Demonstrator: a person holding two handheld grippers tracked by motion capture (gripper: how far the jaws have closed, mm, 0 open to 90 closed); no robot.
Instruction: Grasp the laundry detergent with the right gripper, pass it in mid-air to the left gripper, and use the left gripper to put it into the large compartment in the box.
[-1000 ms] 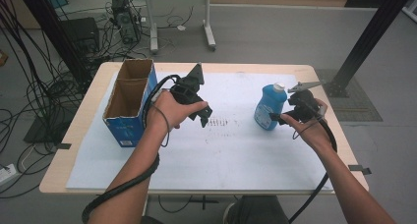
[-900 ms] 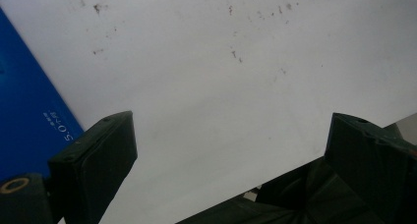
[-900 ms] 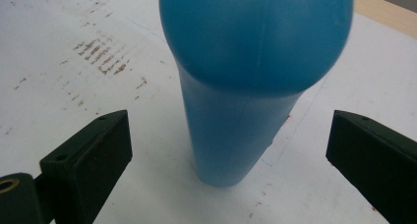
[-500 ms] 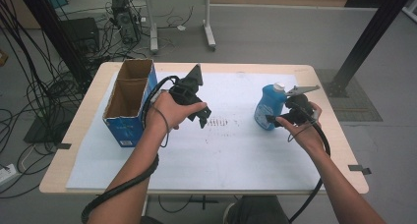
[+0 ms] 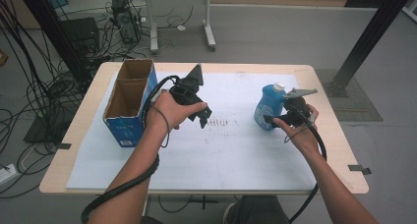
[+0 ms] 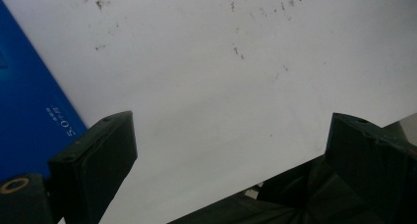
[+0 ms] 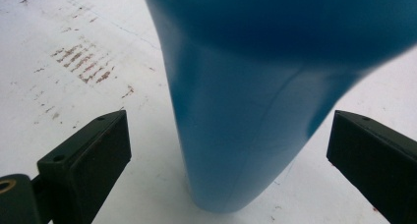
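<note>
- The blue carton [image 5: 129, 102] stands open-topped at the left of the table [image 5: 314, 71]; in the left gripper view its blue side [image 6: 29, 121] carries small white print, of which only "5.0" can be read.
- The blue bottle [image 5: 268, 106] stands upright on the white sheet [image 5: 221, 150] at the right of the table, with a pale cap on top; any label on it is too blurred to read in the high view, and the right gripper view shows only plain blue plastic [image 7: 246, 111].
- The right tongs [image 5: 269, 120] are spread wide, one black jaw on each side of the bottle's lower body, neither touching it.
- The right hand [image 5: 300, 130] holds them low and level beside the bottle, forearm reaching in from the lower right.
- The left tongs [image 5: 202, 117] are also wide apart and hold nothing, pointing down at the bare sheet just beside the carton.
- The left hand [image 5: 167, 113] grips them above the sheet, wrist bent, cable trailing back along the forearm.
</note>
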